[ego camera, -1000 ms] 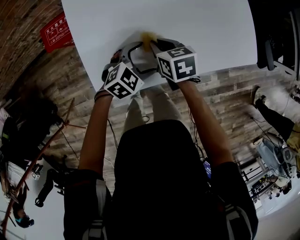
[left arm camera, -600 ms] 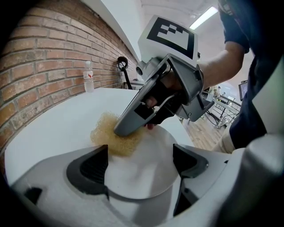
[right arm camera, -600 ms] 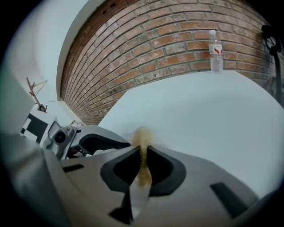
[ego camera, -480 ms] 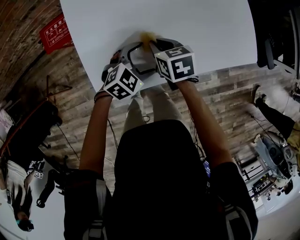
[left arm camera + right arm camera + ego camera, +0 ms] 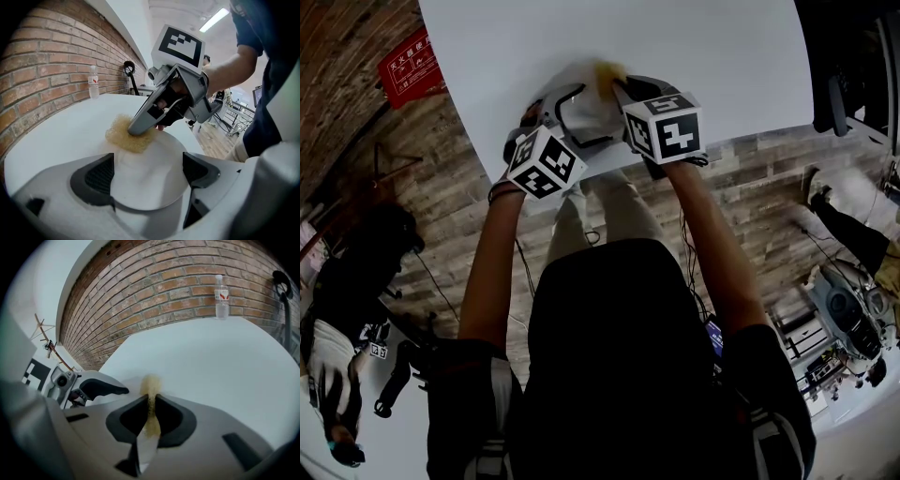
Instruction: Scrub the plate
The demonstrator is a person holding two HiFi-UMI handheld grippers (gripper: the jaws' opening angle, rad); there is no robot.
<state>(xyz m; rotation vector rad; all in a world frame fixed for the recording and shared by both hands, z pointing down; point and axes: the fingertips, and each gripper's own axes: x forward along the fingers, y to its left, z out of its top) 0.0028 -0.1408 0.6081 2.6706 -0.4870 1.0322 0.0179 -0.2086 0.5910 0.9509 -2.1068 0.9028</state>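
The plate (image 5: pixel 157 161) sits between your left gripper's (image 5: pixel 147 172) jaws on the table (image 5: pixel 56 140). Ahead of them, the sponge (image 5: pixel 125 139) lies on its far rim, between your right gripper's (image 5: pixel 151 401) jaws.

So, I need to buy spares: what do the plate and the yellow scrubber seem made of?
Plate: plain white, smooth, faint sheen; ceramic or hard plastic, cannot tell which. Scrubber: coarse, open-pored yellow mesh with fuzzy edges, squeezed thin in the right tool; probably synthetic fibre or loofah-like sponge.

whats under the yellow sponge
The sponge, clamped in the right tool, lies across the far rim of the white plate, part overhanging the white table. The plate surface beneath it is covered.
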